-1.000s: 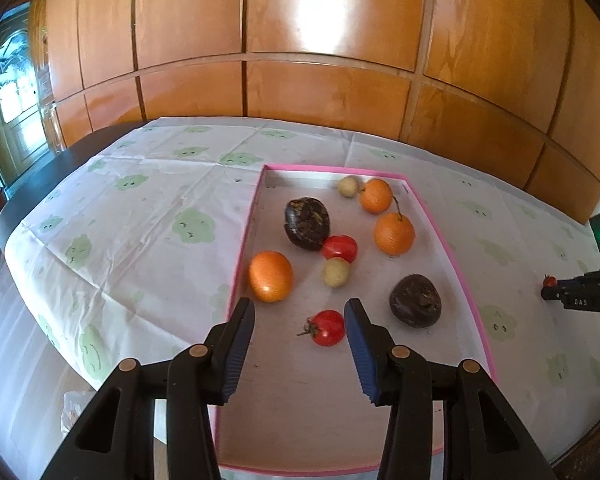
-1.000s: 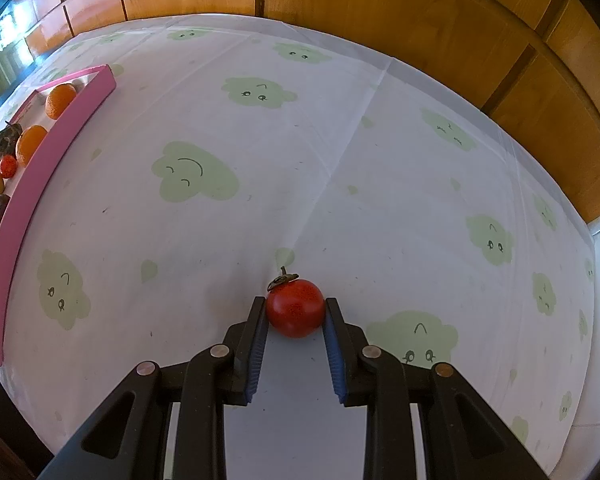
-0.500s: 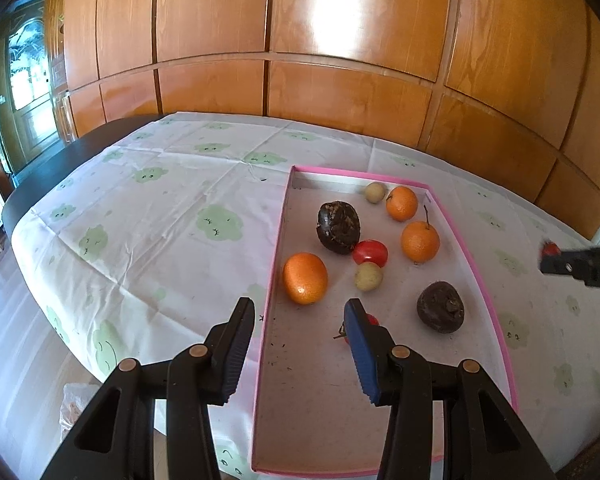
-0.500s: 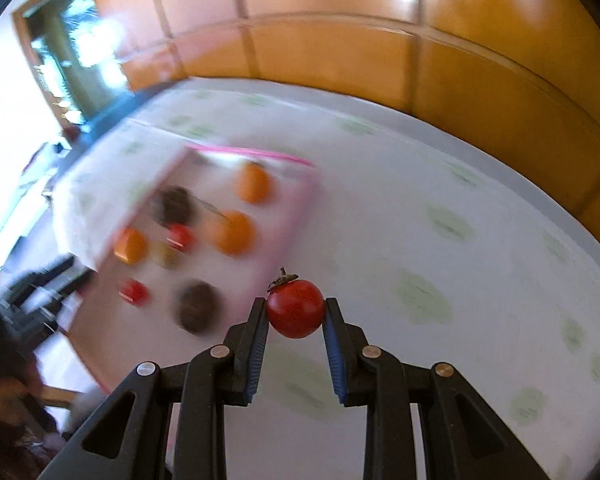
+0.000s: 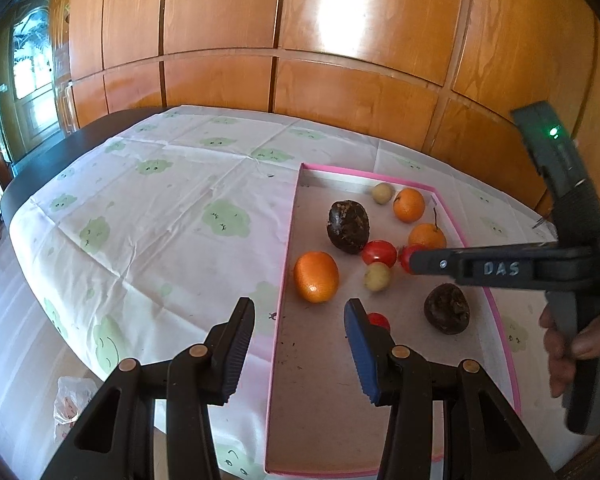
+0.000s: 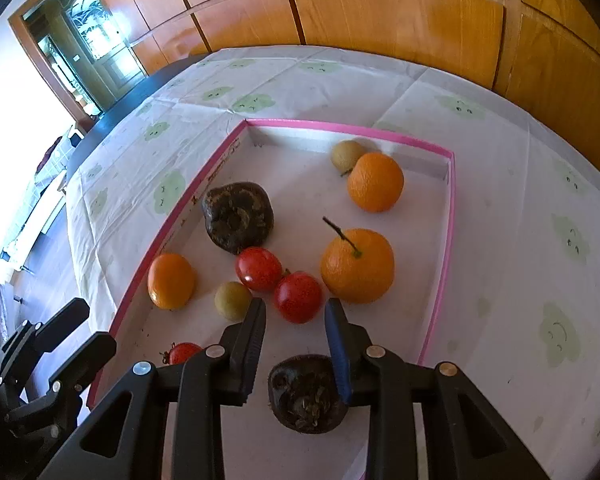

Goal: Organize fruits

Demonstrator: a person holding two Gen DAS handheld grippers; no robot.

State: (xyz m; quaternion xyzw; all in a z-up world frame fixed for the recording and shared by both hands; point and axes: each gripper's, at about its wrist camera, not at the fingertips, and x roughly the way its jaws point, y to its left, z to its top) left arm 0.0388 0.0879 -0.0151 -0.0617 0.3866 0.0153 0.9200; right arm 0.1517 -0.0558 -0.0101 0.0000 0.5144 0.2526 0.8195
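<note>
Tomato (image 6: 298,297) now down in the pink tray (image 6: 450,216), just beyond parted right fingers (image 6: 337,344); left fingers (image 5: 362,354) apart.

So the tray (image 6: 440,292) sits on the table (image 6: 520,208), closer to its right side, and all the fruit is in it. Far end: a small round fruit (image 6: 346,155) touching an orange (image 6: 375,181). Middle: a stemmed orange (image 6: 357,266) toward the right wall, two tomatoes (image 6: 278,278) side by side left of it, and behind them a big wrinkly fruit (image 6: 237,222) near the left wall. Third orange (image 6: 171,280) is along the left wall, with another small round fruit (image 6: 233,301) between it and the tomatoes. Near end: a third tomato (image 6: 184,353) and a second wrinkly fruit (image 6: 306,394).
</note>
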